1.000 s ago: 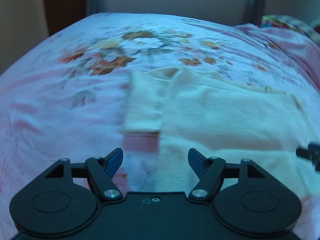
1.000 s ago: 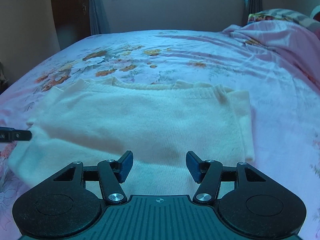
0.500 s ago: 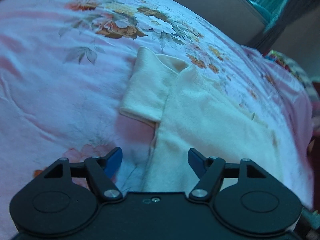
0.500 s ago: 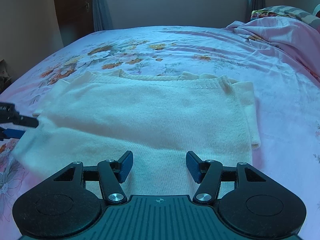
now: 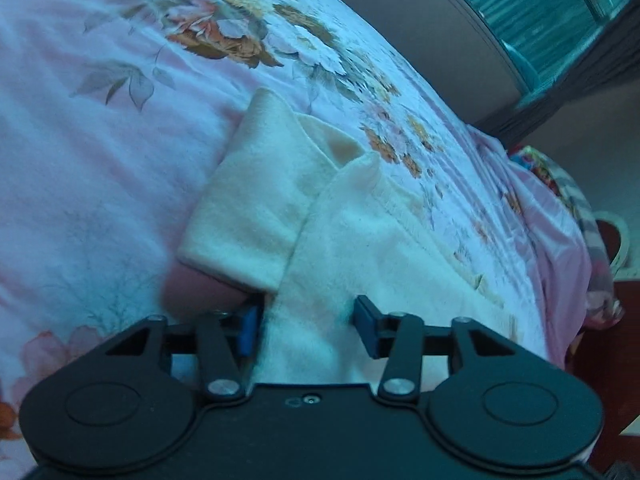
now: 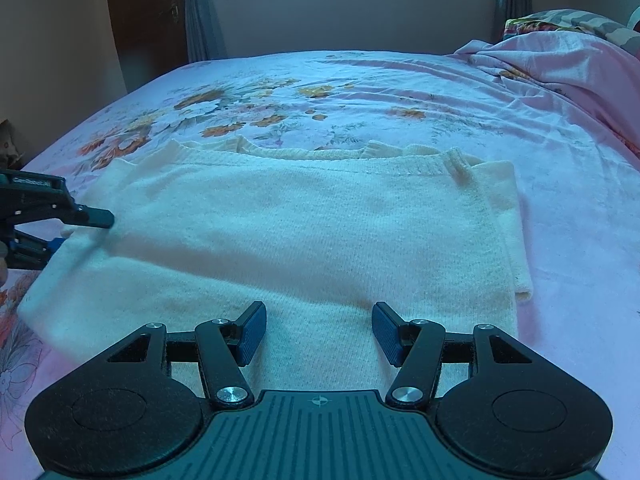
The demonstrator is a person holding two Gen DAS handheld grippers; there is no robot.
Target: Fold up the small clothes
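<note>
Sweater (image 6: 304,240) edge sits between the closing left gripper (image 5: 306,328) jaws.

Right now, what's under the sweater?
The floral bedsheet shows all around the cream sweater, which lies flat on it. The sweater's sleeves are folded beneath its body. Whatever else sits under the knit is covered. The left gripper is closing on its edge.

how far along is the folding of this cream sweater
Done: cream sweater lies flat on the bed, sleeves tucked along its sides. In hand: left gripper is closing on the sweater's side edge; right gripper hovers open over the hem. Left: every body fold.
</note>
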